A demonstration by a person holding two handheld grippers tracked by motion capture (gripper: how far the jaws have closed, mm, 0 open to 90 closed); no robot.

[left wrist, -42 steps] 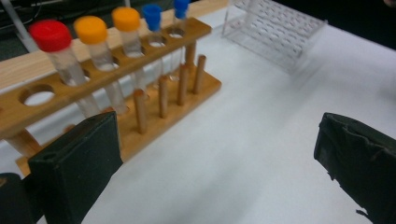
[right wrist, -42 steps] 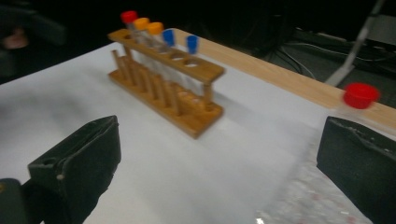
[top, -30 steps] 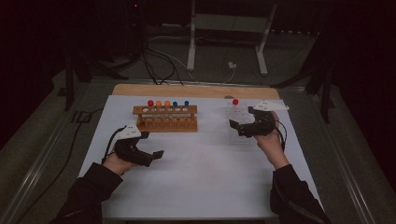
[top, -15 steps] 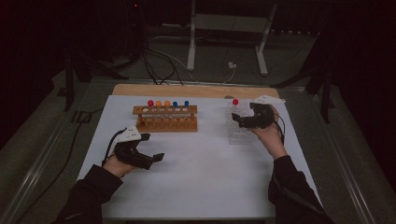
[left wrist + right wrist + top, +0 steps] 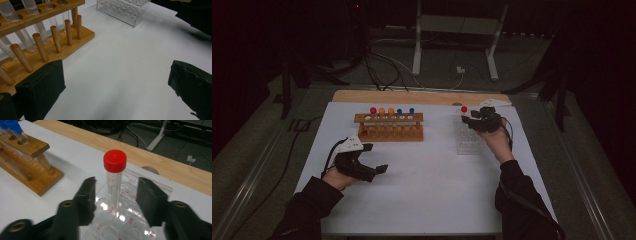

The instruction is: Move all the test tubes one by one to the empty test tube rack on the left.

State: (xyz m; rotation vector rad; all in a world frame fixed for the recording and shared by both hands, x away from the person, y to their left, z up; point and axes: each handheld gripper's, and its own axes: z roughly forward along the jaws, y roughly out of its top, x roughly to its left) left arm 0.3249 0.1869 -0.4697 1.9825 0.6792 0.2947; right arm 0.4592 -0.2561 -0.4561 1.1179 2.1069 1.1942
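A red-capped clear tube [image 5: 114,177] stands upright in a hole of the clear plastic rack [image 5: 140,230], at its far end [image 5: 463,109]. My right gripper [image 5: 116,195] is open, one jaw on each side of the tube with a gap to both. In the high view the right gripper [image 5: 469,120] sits just right of that tube, over the clear rack [image 5: 468,142]. A wooden rack [image 5: 388,131] holds several tubes with red, orange and blue caps. My left gripper [image 5: 374,158] rests wide open on the white sheet in front of it, holding nothing [image 5: 115,85].
The wooden rack's pegs [image 5: 40,47] stand close beside the left gripper's left jaw. A bare wooden strip [image 5: 412,96] runs along the table's far edge. Cables and a stand's legs [image 5: 452,55] lie on the floor beyond. White sheet [image 5: 432,185] spreads between the hands.
My right gripper has moved a little toward the far end of the clear rack, next to the red-capped tube. The left gripper has stayed put.
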